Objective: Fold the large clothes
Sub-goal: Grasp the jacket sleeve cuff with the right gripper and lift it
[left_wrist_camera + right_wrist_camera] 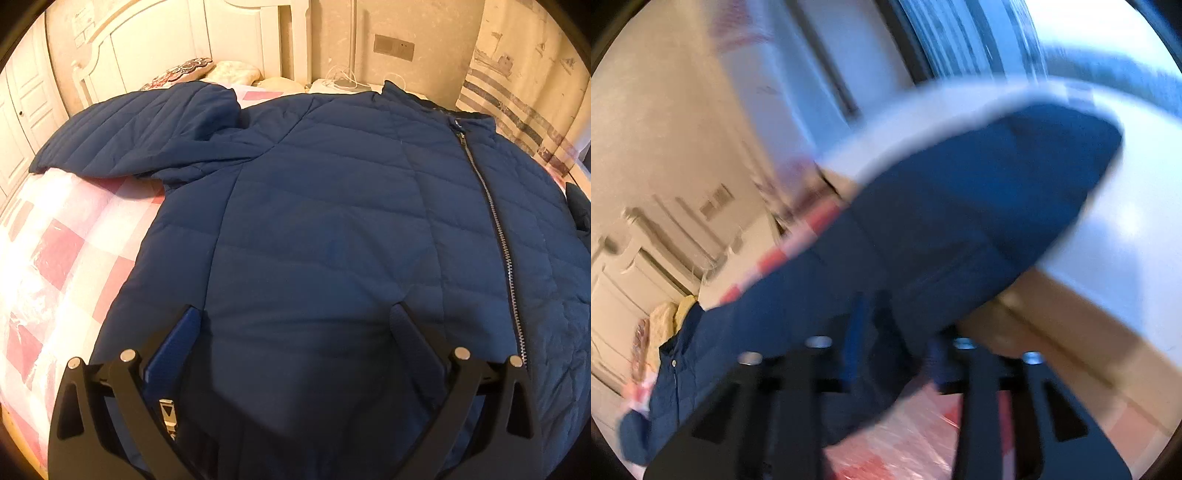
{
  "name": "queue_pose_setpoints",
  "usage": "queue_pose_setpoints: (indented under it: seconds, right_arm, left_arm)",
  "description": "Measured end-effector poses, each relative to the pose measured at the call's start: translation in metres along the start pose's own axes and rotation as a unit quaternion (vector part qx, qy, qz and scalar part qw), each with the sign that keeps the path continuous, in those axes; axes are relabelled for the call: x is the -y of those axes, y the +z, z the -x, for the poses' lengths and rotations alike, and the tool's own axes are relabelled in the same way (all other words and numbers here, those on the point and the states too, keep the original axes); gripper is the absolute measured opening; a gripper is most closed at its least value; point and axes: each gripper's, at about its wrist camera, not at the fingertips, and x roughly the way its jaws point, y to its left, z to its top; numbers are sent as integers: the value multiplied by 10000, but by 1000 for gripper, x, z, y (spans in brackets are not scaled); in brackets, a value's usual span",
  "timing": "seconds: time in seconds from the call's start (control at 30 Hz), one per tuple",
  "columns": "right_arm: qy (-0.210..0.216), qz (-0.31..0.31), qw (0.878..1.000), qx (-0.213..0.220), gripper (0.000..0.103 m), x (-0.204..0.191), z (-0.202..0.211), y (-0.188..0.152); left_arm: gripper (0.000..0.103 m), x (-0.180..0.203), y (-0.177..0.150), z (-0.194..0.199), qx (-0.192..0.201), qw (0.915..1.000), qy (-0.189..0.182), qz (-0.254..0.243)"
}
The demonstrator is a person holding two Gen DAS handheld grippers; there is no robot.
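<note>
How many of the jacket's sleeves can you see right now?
2. One sleeve lies spread on the bed, far left; the other sleeve is lifted, seemingly pinched in the right gripper.

Jacket on bed; pillows behind

1. The jacket is a deep navy blue, quilted in slanting stitched lines.
2. Its zipper is silver-grey metal against the navy.
3. The bedspread is a check of pink-red and white squares; it shows in the right wrist view too, blurred.
4. The left gripper is black, with a blue pad on one finger and silver pins at the joints.
5. The right gripper is also black, with blue between its fingers.
6. The headboard is cream white.
7. The curtain is beige with grey-blue stripes and faint boat prints.
8. The pillow has a red, white and dark scalloped pattern.
</note>
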Motion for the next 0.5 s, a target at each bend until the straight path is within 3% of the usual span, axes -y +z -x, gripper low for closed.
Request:
queue_pose_setpoints:
  seconds: [0.1, 0.23, 0.37, 0.5]
  right_arm:
    - [384, 1162, 9909, 559, 25, -69, 34, -9]
    - [1083, 2315, 9643, 697, 25, -150, 58, -40]
    - [1513, 3068, 9397, 1, 25, -215, 45, -86]
    - [1266, 3641, 9146, -1222, 27, -250, 0, -143]
  left_arm:
    - [101, 0, -1, 1, 9, 10000, -37, -43]
    - [101, -2, -2, 2, 33, 10000, -67, -45]
    - [101, -3, -2, 3, 59, 9999, -110, -20]
    - [101, -4, -3, 5, 72, 9999, -130, -9]
